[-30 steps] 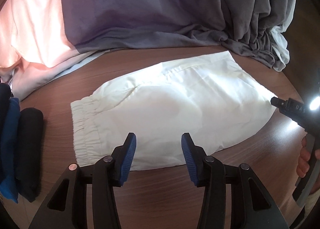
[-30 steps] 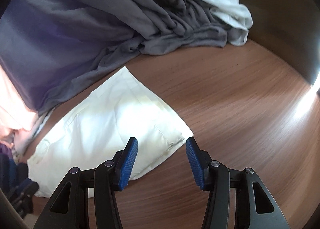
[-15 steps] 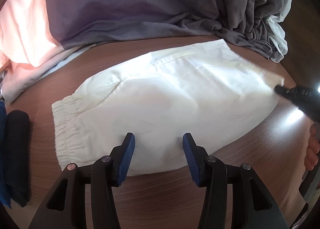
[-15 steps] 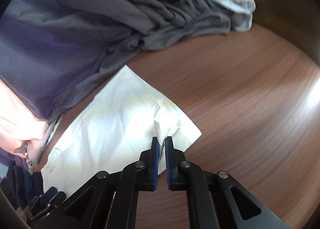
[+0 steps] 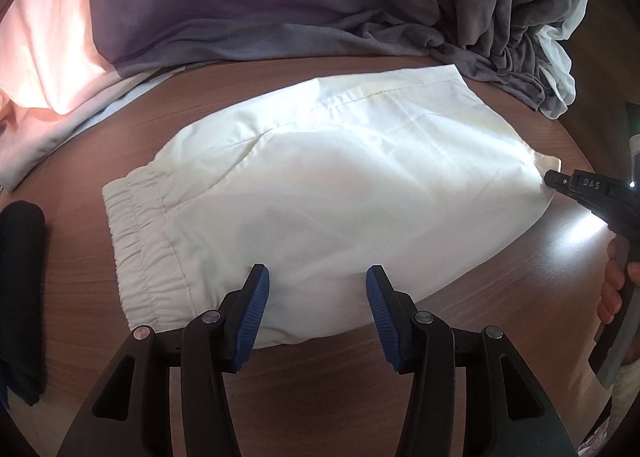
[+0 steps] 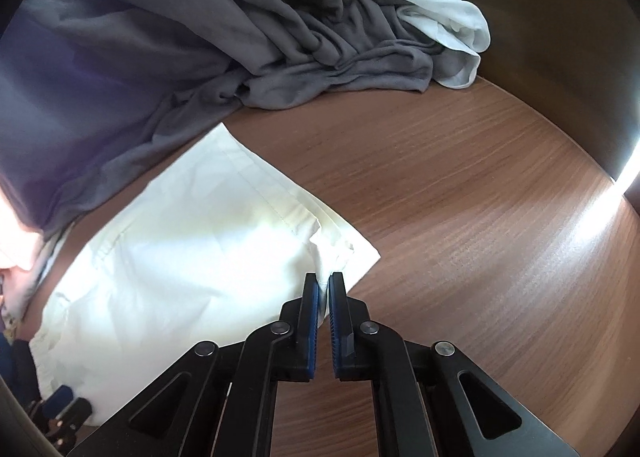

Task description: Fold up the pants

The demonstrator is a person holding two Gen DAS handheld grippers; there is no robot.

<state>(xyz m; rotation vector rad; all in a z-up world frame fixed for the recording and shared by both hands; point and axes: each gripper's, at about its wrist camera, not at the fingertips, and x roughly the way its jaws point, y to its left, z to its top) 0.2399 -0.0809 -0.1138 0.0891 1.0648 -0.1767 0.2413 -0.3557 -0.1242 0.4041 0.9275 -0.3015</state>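
Clenched on a pinch of hem, the right tool (image 6: 323,285) grips the near leg-end corner of the white pants (image 5: 320,193), which lie flat across the middle of the wooden counter (image 6: 480,217); its jaws have just been closing, with cloth caught between them. Opposite, the left tool (image 5: 316,293) hangs released over the near edge of the garment, close to the elastic waistband (image 5: 136,233), with its blue pads apart and pressing on nothing.

Thin, soft and evidently light, the fabric looks likely to drape and slide rather than hold a shape (the small ridge puckered at the pinch suggests as much). A corner grip will lift only a flap; the thicker gathered waistband and the stitched hem appear the firmest places to take hold, one at each end, so the fold stays square.

Much remains unclear. Glare washes out the centre of the cloth, hiding seams and creases there. How many layers the right tool has caught cannot be told. A heap of grey clothes (image 6: 300,29) crowds the far side, nearly touching the pants' far corner, and dark folded items (image 5: 20,297) at the left edge are cut off by the lens.
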